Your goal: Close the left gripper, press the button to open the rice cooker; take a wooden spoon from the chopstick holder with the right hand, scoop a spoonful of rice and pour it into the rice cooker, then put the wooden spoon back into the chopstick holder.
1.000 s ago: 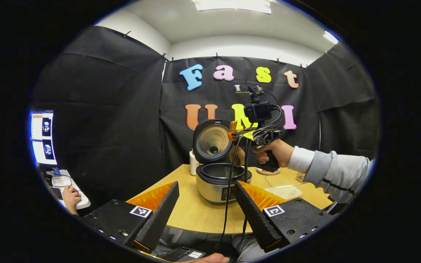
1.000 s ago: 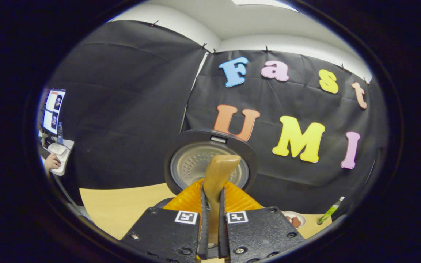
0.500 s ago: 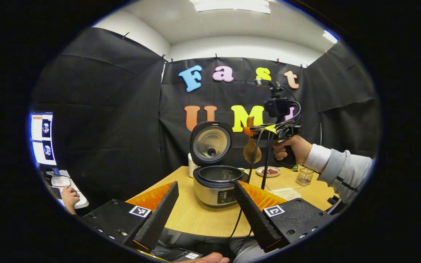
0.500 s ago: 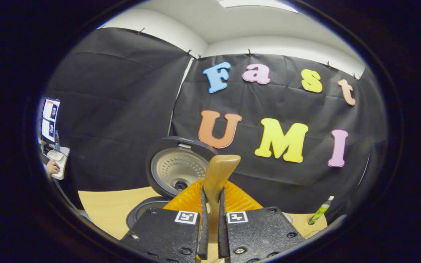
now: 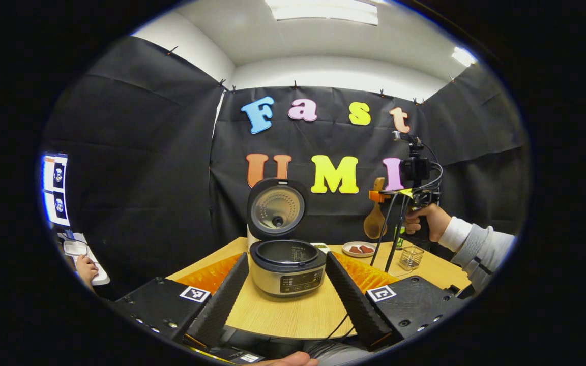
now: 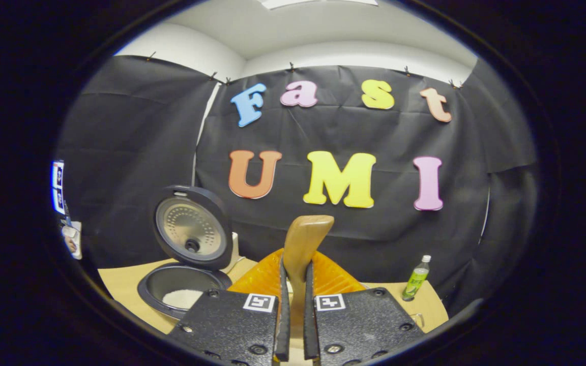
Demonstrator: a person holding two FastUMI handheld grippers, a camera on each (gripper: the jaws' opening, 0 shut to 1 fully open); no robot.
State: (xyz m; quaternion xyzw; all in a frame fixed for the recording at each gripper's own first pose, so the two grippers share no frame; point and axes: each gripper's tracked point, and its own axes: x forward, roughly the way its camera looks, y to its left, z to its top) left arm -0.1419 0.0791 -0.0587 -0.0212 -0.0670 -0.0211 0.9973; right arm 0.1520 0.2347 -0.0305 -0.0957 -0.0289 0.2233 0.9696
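Since a second ago the right tongs (image 5: 377,193) have carried the wooden spoon (image 6: 303,249) away from over the rice cooker (image 5: 285,264) and out toward the right side of the counter (image 5: 293,315), where they hang above the small wire-mesh chopstick holder (image 5: 410,257). In the right gripper view those tongs are nearly closed, both fingers pressing the spoon's handle, which sticks up between them; in the left gripper view the spoon's bowl hangs down below the tongs, clear of the counter. The rice cooker stands near the middle of the counter with its lid (image 6: 191,227) upright and open, and white rice (image 6: 183,297) lies in its pot. The left tongs (image 5: 287,292) are spread wide, holding nothing, with the cooker seen between their fingers. Behind the cooker toward the far edge sits a small plate (image 5: 358,249), and a green bottle (image 6: 416,278) stands at the far right edge.
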